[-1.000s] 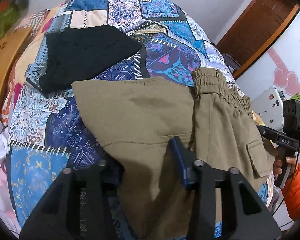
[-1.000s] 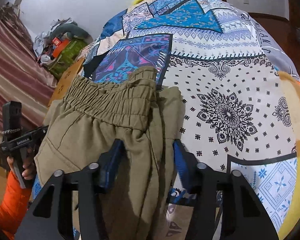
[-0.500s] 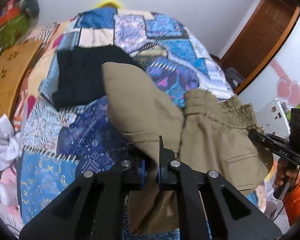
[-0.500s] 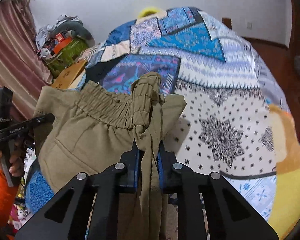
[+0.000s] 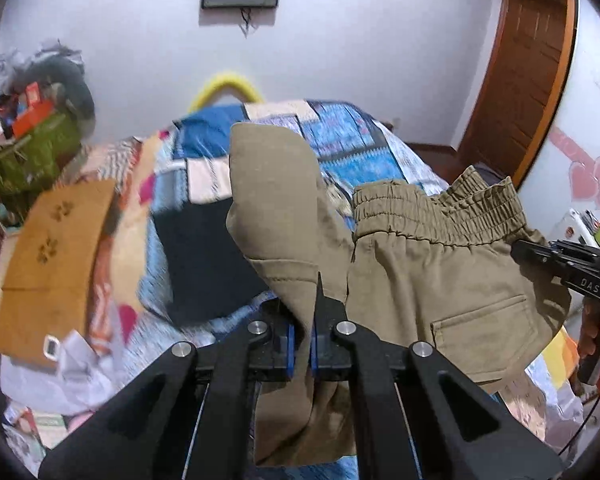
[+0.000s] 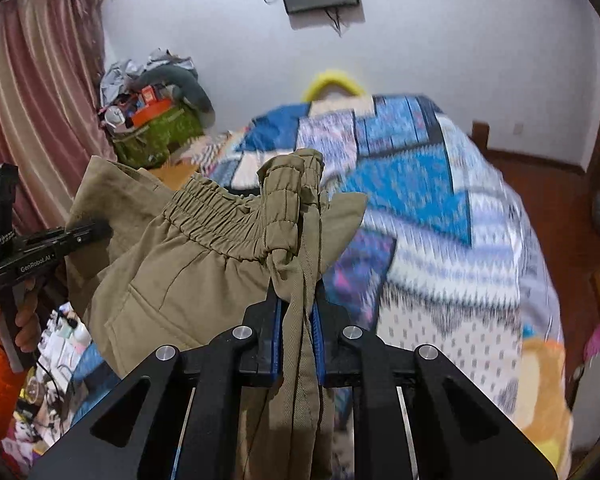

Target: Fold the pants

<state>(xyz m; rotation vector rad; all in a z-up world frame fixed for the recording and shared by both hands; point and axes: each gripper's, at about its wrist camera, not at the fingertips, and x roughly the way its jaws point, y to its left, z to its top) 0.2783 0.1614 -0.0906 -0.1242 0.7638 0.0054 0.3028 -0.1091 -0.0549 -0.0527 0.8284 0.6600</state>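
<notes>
Fold's barely started imo. Left gripper (image 5: 301,350) and right gripper (image 6: 296,344) are both clamped on the pants (image 5: 440,272), held bunched up above the bed (image 6: 440,200). All the actual folding is left.

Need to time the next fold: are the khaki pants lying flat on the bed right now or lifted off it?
Lifted. The pants hang bunched between the left gripper and right gripper, both clamped on fabric, above the bedspread.

bedspread (image 6: 440,208) motion-blurred | pants (image 5: 300,432) btm cut off by claw frame
</notes>
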